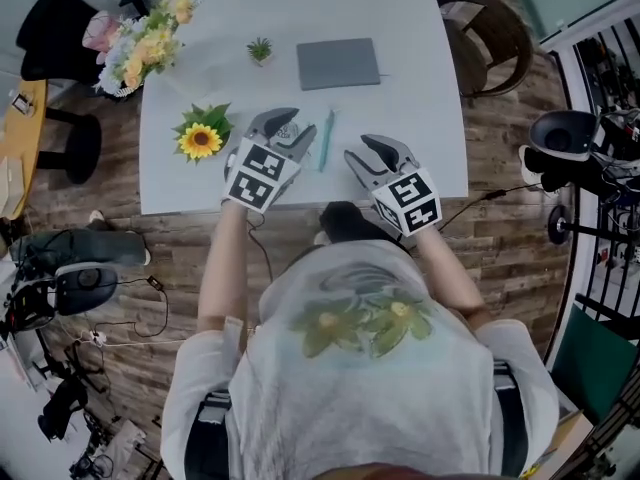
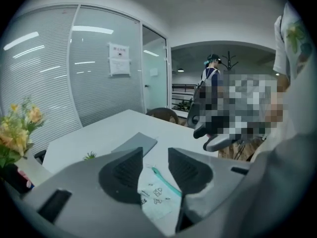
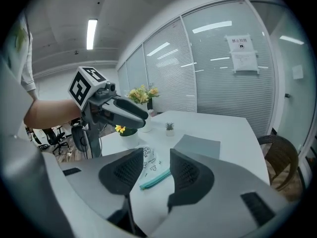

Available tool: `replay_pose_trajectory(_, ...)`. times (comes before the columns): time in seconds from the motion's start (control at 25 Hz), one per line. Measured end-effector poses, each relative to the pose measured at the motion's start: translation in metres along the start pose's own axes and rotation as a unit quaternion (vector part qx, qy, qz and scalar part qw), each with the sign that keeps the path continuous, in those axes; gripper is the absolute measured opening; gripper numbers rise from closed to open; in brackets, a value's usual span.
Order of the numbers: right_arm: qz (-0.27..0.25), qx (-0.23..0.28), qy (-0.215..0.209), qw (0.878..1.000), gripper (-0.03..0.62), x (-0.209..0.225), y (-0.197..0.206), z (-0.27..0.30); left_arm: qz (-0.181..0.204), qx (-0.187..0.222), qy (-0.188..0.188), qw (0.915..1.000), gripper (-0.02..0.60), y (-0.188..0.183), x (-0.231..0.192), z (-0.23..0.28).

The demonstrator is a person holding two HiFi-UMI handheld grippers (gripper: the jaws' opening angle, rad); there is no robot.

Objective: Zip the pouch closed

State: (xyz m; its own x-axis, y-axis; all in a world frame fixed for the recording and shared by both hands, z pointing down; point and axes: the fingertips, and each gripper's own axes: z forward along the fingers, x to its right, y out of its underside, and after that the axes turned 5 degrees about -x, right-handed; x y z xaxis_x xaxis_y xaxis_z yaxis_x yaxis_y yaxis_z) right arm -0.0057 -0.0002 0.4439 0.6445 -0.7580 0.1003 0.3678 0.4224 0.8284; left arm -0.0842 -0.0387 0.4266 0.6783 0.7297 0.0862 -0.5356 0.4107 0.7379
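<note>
White table (image 1: 420, 88) on wood floor (image 1: 500, 208), glass-walled office. Counted: one pouch (image 1: 326, 140), one grey pad (image 1: 338, 63), one potted plant (image 1: 260, 50), one sunflower (image 1: 200, 140), one bouquet (image 1: 145, 38). My left gripper (image 1: 290, 128) and right gripper (image 1: 360, 151) stand part open, holding nothing. The pouch lies flat between them, largely hidden by the left gripper in the head view

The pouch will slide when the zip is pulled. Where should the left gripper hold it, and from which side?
Probably the near end of the pouch, beside its teal zipper edge. It lies flat with that edge running away from the open left gripper, so come in low from the person's side.
</note>
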Motion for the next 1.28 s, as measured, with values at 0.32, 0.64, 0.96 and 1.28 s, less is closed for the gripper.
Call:
replay_pose_trajectory(0.32,0.000,-0.023,-0.017,1.000,0.169,0.029,0.007,0.034,0.085,-0.091,0.061,0.9904,0.143,0.016,-0.008,0.061)
replay_pose_trajectory(0.64,-0.001,-0.055,-0.034,0.998,0.169,0.050,0.020,0.063,0.158,-0.147,0.122,0.9688,0.143,0.032,-0.011,0.114)
replay_pose_trajectory(0.96,-0.013,-0.083,-0.043,0.996,0.169,0.065,0.029,0.086,0.240,-0.217,0.133,0.9369,0.143,0.063,-0.023,0.154)
replay_pose_trajectory(1.28,-0.028,-0.115,-0.054,0.992,0.169,0.074,0.039,0.112,0.313,-0.244,0.172,0.9017,0.143,0.086,-0.025,0.188)
